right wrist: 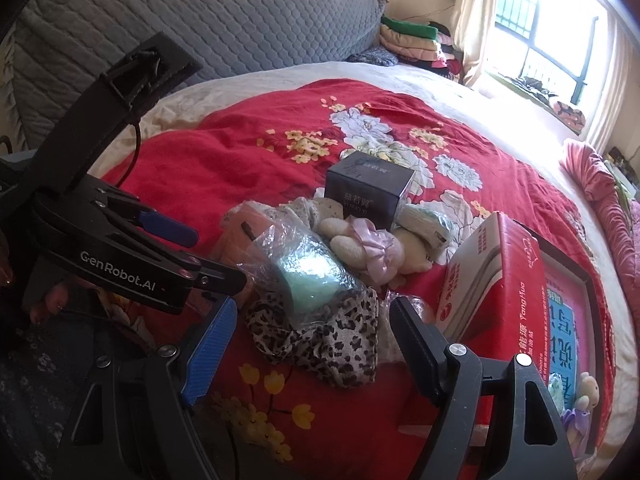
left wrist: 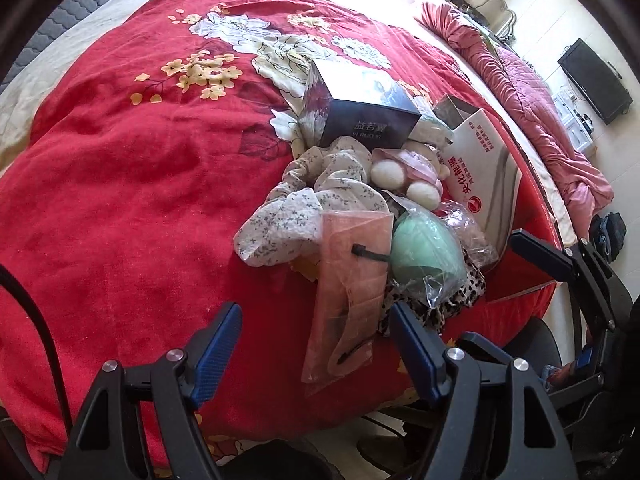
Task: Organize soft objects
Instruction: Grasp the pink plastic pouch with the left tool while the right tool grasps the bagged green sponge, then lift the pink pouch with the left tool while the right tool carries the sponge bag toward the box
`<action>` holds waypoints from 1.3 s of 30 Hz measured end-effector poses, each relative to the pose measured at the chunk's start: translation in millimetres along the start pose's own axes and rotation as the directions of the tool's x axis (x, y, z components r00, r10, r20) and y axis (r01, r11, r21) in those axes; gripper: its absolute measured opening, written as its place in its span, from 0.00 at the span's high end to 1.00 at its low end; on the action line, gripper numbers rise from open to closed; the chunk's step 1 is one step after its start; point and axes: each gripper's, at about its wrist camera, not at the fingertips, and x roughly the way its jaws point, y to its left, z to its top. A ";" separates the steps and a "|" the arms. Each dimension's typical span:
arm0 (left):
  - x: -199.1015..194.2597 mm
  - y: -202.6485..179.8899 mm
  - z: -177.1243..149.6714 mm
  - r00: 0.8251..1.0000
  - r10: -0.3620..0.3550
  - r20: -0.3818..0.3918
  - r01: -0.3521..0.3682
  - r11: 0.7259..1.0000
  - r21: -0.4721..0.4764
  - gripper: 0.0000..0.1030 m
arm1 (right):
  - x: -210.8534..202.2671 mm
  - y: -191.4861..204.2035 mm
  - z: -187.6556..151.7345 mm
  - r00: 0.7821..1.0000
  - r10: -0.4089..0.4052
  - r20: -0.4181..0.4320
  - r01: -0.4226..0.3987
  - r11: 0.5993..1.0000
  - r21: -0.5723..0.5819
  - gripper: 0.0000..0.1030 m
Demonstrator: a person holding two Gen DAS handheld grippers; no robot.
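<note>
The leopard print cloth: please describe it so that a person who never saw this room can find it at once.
On the red flowered blanket lies a pile of soft things beside a red and white carton. The leopard print cloth is at the pile's near edge, under a clear bag holding something mint green. It alone has black and brown spots.

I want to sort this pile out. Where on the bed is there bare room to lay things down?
The red blanket lies bare from the floral cloth over to the grey headboard. It is crowded from the dark box to the red-and-white box; the leopard-print cloth reaches near the bed's edge.
</note>
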 end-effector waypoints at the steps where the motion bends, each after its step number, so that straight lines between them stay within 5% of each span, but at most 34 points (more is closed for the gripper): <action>1: 1.2 0.5 0.4 1.000 -0.007 0.001 0.007 1.000 -0.002 0.29 | 4.1 0.1 0.7 1.000 -0.003 -0.006 0.003 1.000 -0.007 0.23; 18: 14.4 11.0 7.3 0.997 -0.076 -0.012 0.075 0.997 -0.035 0.37 | 49.5 12.2 9.5 0.997 -0.082 0.008 0.082 0.985 -0.153 0.24; 23: 17.0 13.8 7.1 0.995 -0.101 -0.016 0.100 0.994 -0.049 0.44 | 56.0 6.2 9.6 0.999 -0.034 -0.017 0.032 0.993 -0.116 0.52; 32: 17.3 6.9 5.1 0.990 -0.138 -0.011 0.138 0.989 -0.046 0.75 | 41.2 -22.3 8.1 0.995 0.094 0.037 -0.097 0.993 0.064 0.54; 39: 11.4 -3.5 2.9 0.992 -0.123 0.004 0.123 0.992 -0.011 0.82 | 23.4 -40.1 2.2 0.988 0.125 0.088 -0.138 0.977 0.163 0.54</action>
